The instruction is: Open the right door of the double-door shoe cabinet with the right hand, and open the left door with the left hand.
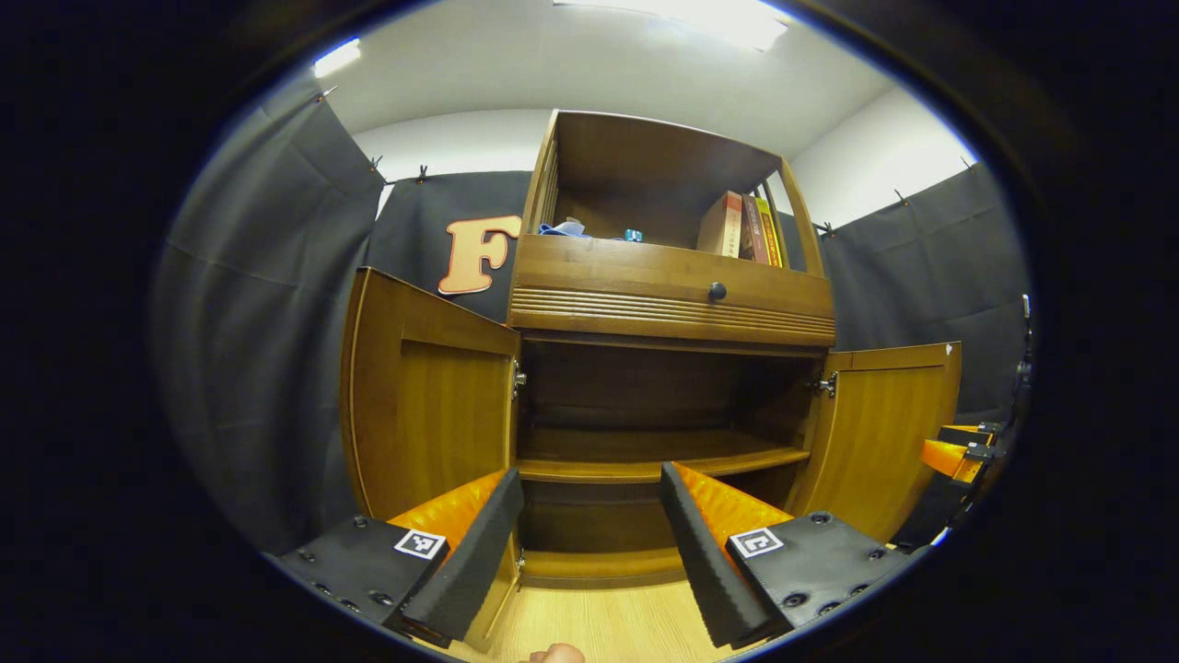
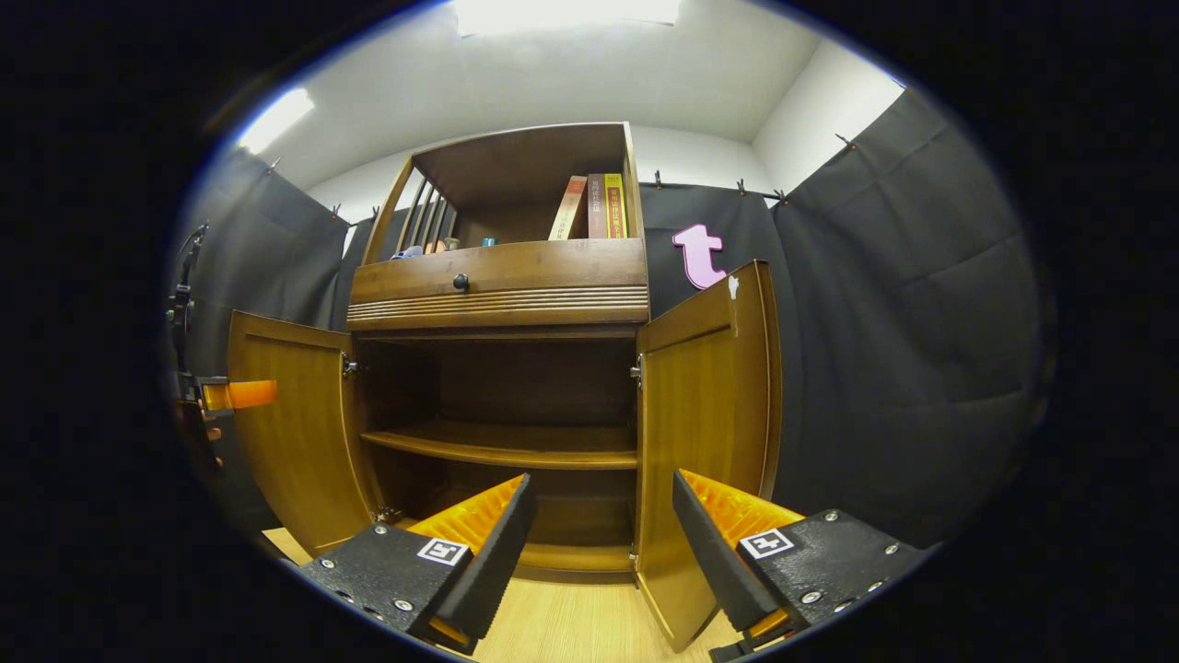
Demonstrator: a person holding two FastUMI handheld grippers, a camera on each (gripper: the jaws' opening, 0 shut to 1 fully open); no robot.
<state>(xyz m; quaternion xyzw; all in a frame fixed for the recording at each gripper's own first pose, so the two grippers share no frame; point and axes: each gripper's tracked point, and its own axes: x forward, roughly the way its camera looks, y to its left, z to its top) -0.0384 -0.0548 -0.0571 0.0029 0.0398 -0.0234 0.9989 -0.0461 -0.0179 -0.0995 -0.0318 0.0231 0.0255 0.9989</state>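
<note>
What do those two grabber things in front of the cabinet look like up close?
Each gripper, left and right, has two wedge-shaped fingers: orange ribbed plastic bodies faced with black ridged foam pads. The fingers sit on black plates fastened with screws, and each plate carries a small white square tag printed with a black pattern. No cables or sleeves can be made out.
</note>
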